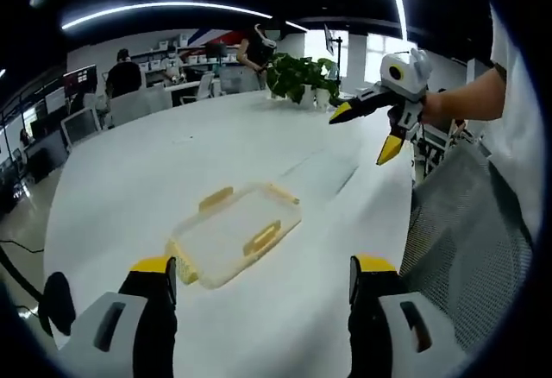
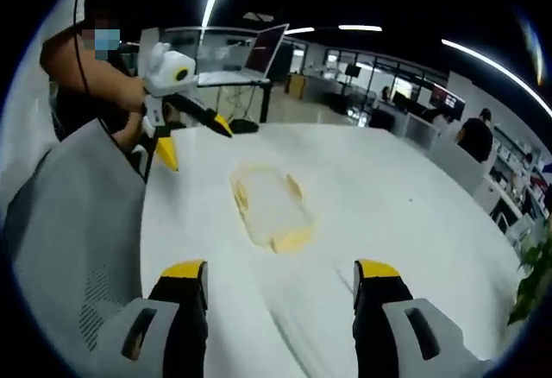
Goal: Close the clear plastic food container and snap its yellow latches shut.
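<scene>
The clear plastic food container (image 1: 235, 233) lies flat on the white table (image 1: 129, 179), its yellow latches (image 1: 261, 238) sticking out at the sides. I cannot tell whether the lid is pressed down. My left gripper (image 1: 263, 273) is open, short of the container's near edge and touching nothing. My right gripper (image 1: 366, 132) hangs open in the air beyond the container, held by a hand. In the right gripper view the container (image 2: 269, 205) sits ahead of the open right gripper (image 2: 280, 274), with the left gripper (image 2: 194, 141) open above the table's far side.
A grey mesh chair (image 1: 466, 223) (image 2: 78, 223) stands against the table edge beside the person. A potted plant (image 1: 302, 76) sits at the table's far end. Desks, monitors and people fill the office behind.
</scene>
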